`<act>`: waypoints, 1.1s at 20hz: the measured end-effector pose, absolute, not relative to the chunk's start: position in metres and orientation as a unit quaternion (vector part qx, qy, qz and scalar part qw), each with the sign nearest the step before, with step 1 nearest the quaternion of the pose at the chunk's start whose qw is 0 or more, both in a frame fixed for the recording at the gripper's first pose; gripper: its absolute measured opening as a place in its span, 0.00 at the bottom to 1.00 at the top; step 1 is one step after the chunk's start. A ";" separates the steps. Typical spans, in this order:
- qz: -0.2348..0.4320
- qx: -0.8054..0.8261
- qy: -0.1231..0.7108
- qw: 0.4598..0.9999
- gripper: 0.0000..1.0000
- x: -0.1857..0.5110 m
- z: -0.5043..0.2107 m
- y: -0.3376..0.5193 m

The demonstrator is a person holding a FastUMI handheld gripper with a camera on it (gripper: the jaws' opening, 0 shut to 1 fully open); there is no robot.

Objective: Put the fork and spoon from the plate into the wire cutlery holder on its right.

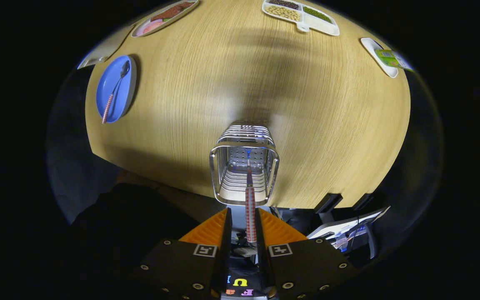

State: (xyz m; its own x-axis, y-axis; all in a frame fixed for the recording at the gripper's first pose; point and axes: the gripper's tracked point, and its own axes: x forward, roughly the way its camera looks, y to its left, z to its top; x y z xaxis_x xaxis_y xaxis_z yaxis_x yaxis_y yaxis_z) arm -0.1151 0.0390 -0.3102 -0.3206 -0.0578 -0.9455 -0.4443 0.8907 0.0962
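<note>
I look straight down into the wire cutlery holder (219, 166), which stands upright near the front edge of the wooden table (327, 116). A fork (250, 204) with a red-and-white checked handle stands in it, head down at the bottom. The handle's top end rises between my fingers, close against the right one, with a gap to the left one. My gripper (243, 211) is open just above the holder's rim. Far off to the left, the blue plate (104, 83) carries the spoon (115, 89), which has the same checked handle.
At the far edge sit a white divided tray (327, 27) of beans and grains and an oval dish (163, 16) of food. A white dish (379, 58) with a green packet lies far right. Beyond the table's front edge are a person's dark clothing (131, 216) and some equipment (348, 233).
</note>
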 end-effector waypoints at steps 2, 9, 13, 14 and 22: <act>0.173 -0.147 0.779 0.585 0.37 -0.109 -0.303 0.044; 0.208 -0.104 0.723 0.650 0.52 -0.097 -0.273 0.109; 0.236 -0.080 0.708 0.660 0.62 -0.100 -0.276 0.175; 0.245 -0.080 0.706 0.660 0.65 -0.101 -0.278 0.192; 0.260 -0.061 0.703 0.659 0.73 -0.112 -0.315 0.324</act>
State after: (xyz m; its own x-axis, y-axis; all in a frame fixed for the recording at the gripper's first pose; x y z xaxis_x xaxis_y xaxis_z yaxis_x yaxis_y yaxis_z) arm -0.1120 0.3238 -0.3152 -0.1250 0.2565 -0.9584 -0.4292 0.8569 0.2853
